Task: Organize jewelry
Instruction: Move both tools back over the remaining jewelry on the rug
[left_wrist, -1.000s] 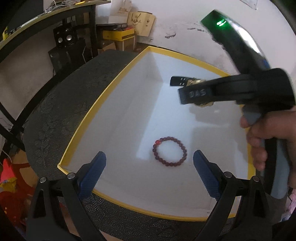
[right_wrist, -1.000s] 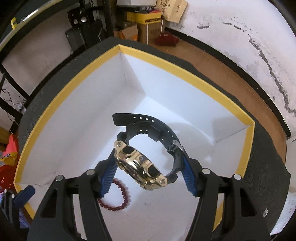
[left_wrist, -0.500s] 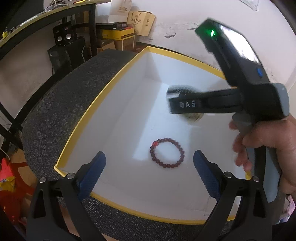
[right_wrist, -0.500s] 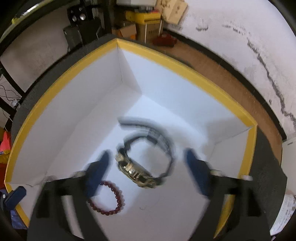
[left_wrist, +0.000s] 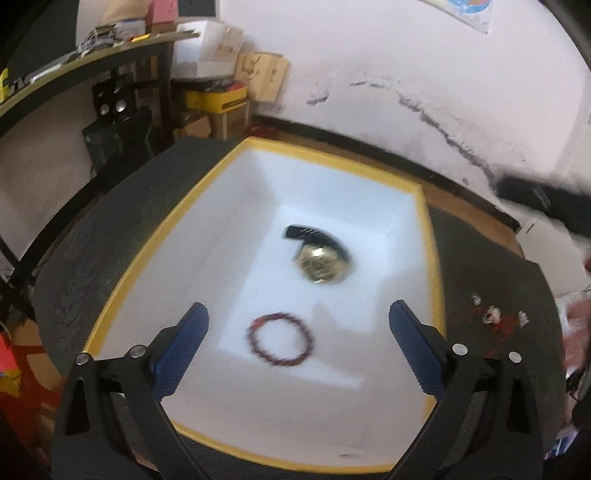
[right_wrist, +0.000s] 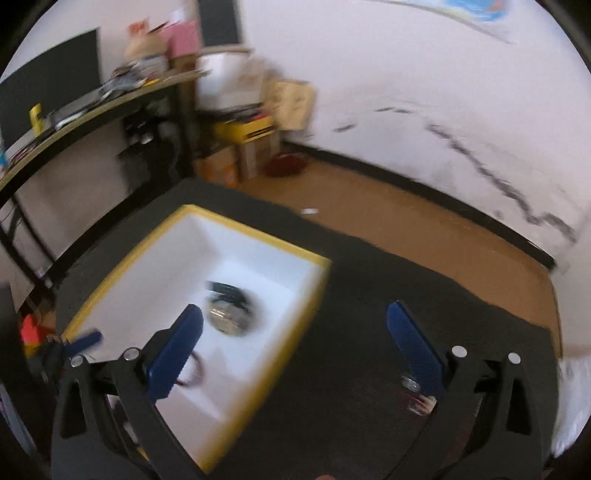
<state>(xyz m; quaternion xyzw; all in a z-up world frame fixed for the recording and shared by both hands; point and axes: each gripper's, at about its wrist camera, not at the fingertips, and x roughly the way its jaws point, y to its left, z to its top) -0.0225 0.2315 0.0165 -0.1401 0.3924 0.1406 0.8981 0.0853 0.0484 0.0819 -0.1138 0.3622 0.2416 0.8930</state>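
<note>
The right claw (right_wrist: 295, 339) is wide open and holds nothing. The left claw (left_wrist: 297, 341) is wide open too. The gold watch (left_wrist: 323, 263) and the red bead bracelet (left_wrist: 279, 339) lie in the white box (left_wrist: 122, 284).

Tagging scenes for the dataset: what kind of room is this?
Probably a cluttered workroom or storage corner, not a tidy living space: stacked cardboard boxes against a scuffed white wall, a desk with a monitor, bare brown floor.

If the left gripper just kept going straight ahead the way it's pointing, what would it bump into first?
Probably the red bead bracelet, lying on the white floor of the yellow-rimmed box right between the left gripper's open fingers; depth is uncertain.
</note>
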